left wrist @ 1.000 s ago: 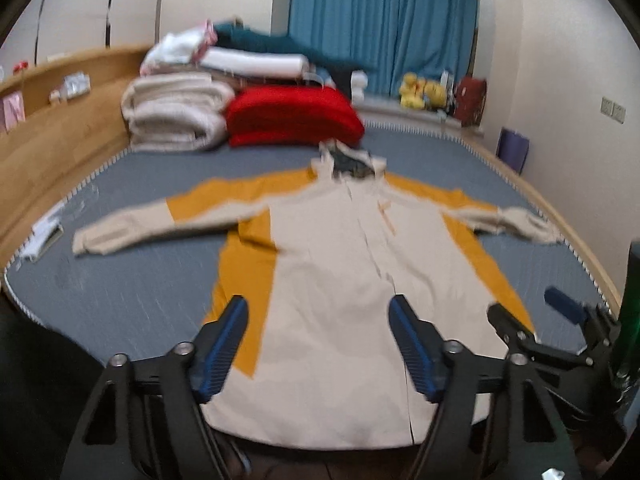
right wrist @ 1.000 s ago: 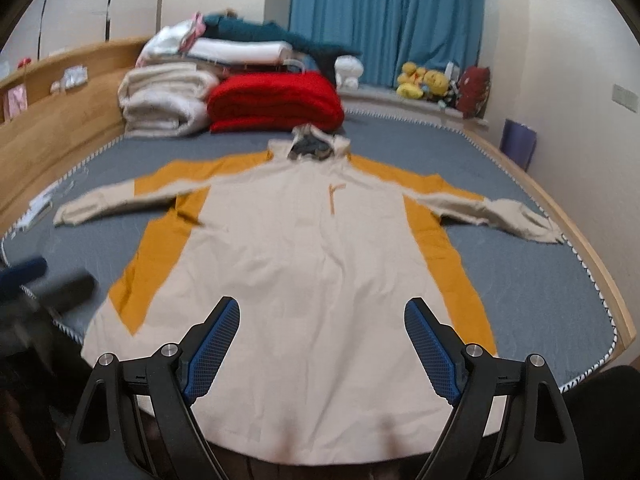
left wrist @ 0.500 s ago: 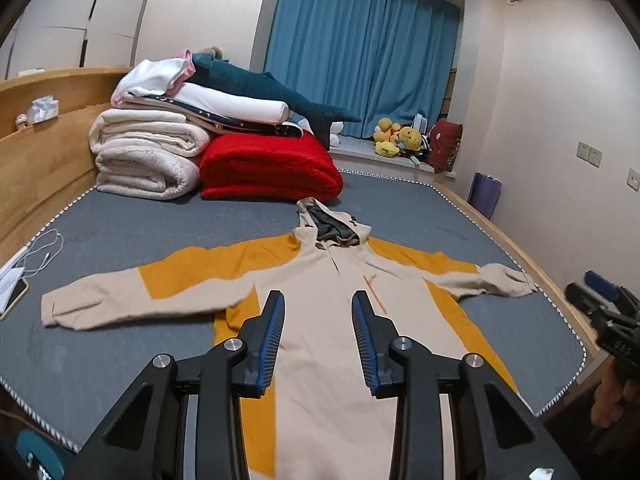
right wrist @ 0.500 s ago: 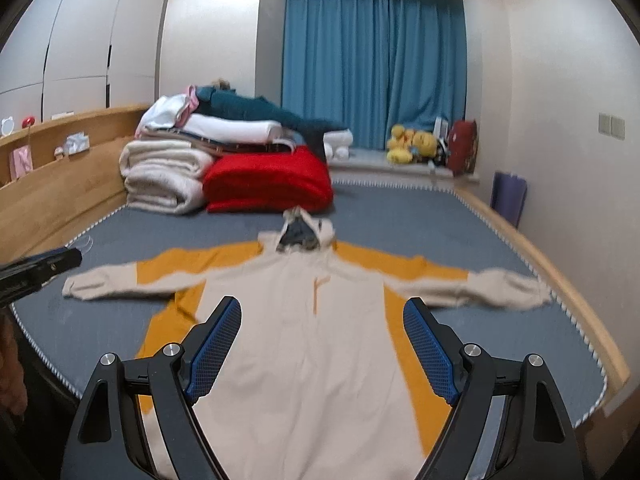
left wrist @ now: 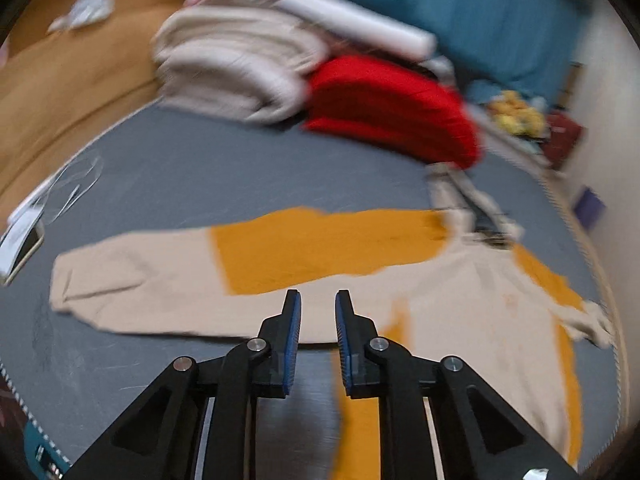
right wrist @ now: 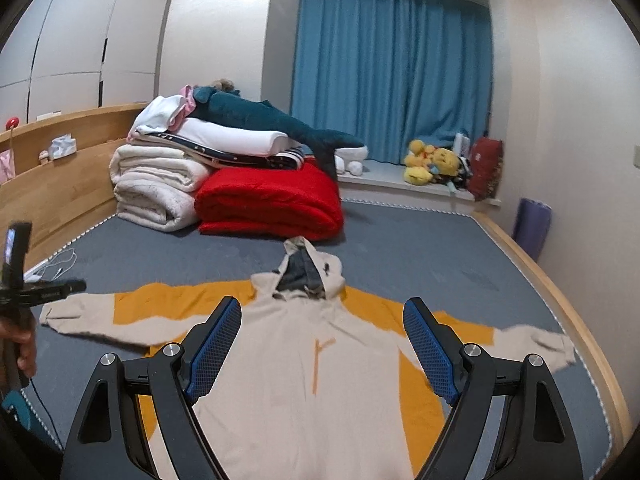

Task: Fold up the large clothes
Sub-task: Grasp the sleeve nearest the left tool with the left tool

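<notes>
A beige and mustard hooded jacket (right wrist: pixel 304 364) lies flat, front up, on the grey bed, both sleeves spread out. In the blurred left wrist view its left sleeve (left wrist: pixel 256 272) stretches across the middle. My left gripper (left wrist: pixel 318 300) hovers just above that sleeve near the armpit, its jaws closing to a narrow gap with nothing between them. My right gripper (right wrist: pixel 322 312) hangs open and empty above the jacket's chest, below the hood (right wrist: pixel 306 276). In the right wrist view the left gripper's body (right wrist: pixel 20 284) shows at the far left, held by a hand.
Folded white blankets (right wrist: pixel 156 188), a red blanket (right wrist: pixel 272 204) and a teal plush shark (right wrist: pixel 272 120) are stacked at the head of the bed. A phone and cable (left wrist: pixel 24 236) lie by the wooden side rail (left wrist: pixel 60 80). Plush toys (right wrist: pixel 432 162) sit on the window ledge.
Both grippers rose away from the hem. The left one swung left toward the left sleeve and its jaws narrowed. The right one stayed wide open and now looks along the whole bed.
</notes>
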A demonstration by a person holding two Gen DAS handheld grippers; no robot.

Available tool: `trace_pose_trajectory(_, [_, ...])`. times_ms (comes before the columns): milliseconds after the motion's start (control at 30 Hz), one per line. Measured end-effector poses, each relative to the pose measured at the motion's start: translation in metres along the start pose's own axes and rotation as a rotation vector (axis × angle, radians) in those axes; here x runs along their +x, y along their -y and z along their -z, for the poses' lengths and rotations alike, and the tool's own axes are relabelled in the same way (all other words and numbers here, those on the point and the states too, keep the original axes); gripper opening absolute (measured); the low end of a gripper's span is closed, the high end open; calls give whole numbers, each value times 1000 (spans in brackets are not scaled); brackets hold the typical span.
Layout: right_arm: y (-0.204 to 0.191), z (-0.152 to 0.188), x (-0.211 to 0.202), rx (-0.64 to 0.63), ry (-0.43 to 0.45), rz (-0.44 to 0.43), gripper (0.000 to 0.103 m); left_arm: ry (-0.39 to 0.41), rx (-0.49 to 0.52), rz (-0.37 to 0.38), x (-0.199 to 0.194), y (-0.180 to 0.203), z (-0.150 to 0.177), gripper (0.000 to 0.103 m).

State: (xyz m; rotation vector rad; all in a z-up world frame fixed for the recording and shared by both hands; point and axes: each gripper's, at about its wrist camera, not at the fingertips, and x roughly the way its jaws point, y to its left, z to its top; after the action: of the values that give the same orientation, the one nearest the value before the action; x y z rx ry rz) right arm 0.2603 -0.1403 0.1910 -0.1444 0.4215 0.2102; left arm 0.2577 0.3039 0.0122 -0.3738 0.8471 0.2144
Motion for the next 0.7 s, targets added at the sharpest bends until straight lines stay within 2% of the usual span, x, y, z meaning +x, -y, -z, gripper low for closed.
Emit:
trace_pose_trajectory(167, [0, 10, 53, -13, -31, -32, 83, -106, -191, -15, 42, -84, 5, 15])
trace_pose_trajectory(233, [5, 25, 71, 10, -75, -22, 83, -113, -250, -7, 47, -105, 8, 15])
trace_pose_trajectory(300, [15, 32, 90, 73, -148, -13, 71, -112, -303, -5, 52, -128, 4, 15])
trace_pose_trajectory(333, [19, 32, 95, 99, -158, -20, 68, -107, -322, -8, 53, -138, 2, 15])
trace_pose_trajectory(433, [23, 29, 105, 107, -129, -4, 56, -93, -386, -63, 54, -173, -5, 15])
trace_pose_trajectory(500, [21, 26, 112, 90, -114, 6, 45, -86, -452, -74, 53, -199, -5, 16])
trace_pose_trajectory(567, [18, 24, 120, 98, -118, -12, 42, -75, -536, -95, 54, -226, -3, 18])
trace_pose_trajectory(700, [7, 27, 131, 60, -131, -33, 41, -69, -690, -130, 55, -271, 8, 24])
